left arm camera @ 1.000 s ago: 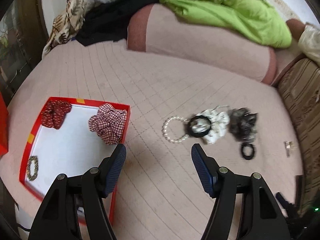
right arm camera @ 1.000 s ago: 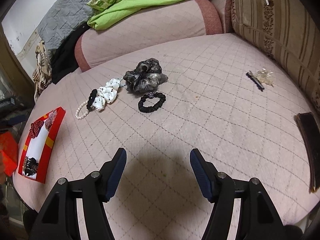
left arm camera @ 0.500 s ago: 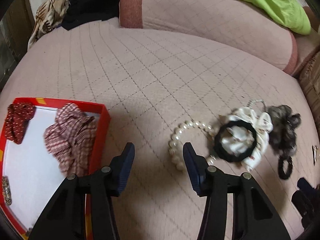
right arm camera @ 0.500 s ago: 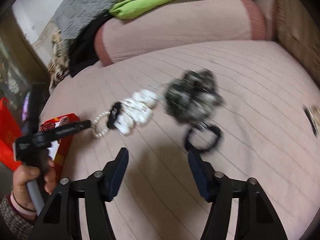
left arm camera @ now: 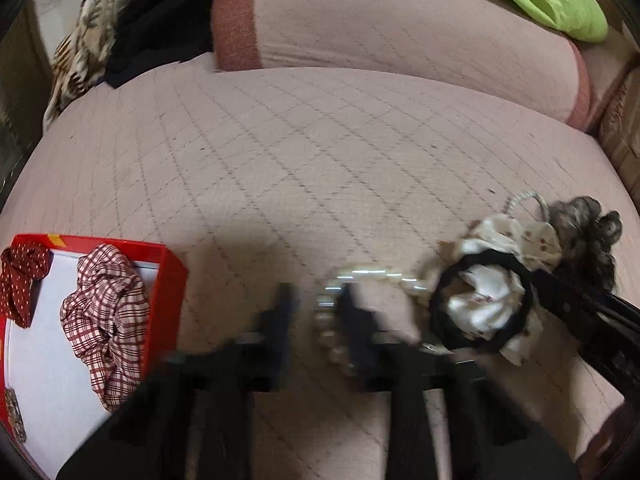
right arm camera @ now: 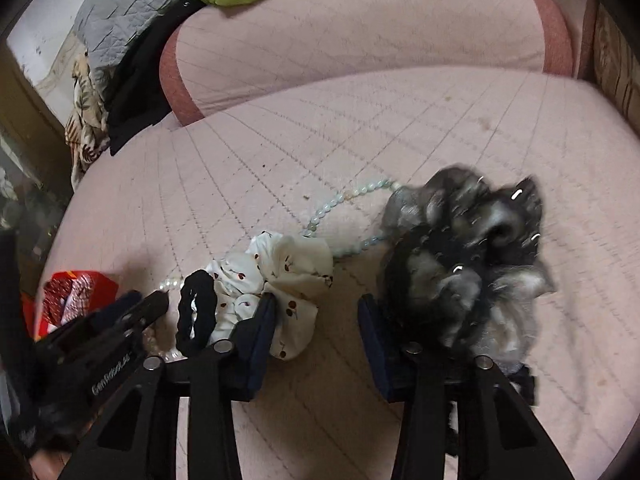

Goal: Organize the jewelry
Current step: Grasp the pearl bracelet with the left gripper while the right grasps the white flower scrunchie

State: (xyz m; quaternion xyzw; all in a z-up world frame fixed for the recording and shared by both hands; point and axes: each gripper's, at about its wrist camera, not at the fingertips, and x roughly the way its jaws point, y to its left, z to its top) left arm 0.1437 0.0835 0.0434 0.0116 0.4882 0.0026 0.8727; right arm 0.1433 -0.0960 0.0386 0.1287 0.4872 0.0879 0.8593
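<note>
My left gripper [left arm camera: 314,312] has just closed on the pearls [left arm camera: 332,312]; scrunchies [left arm camera: 486,304] crowd beside, right gripper [right arm camera: 316,328] half-closed, empty.

Left claw [left arm camera: 314,312]: tilted steeply downward, jaws just drawn nearly together, blurred; a strand of beads seen between the fingers, contact not discernible. Right claw [right arm camera: 316,332]: likewise pitched downward, jaws just narrowed, a clear gap remaining between the blue pads [right arm camera: 262,344], nothing gripped. In the right wrist view, left claw [right arm camera: 154,306] low at left.
</note>
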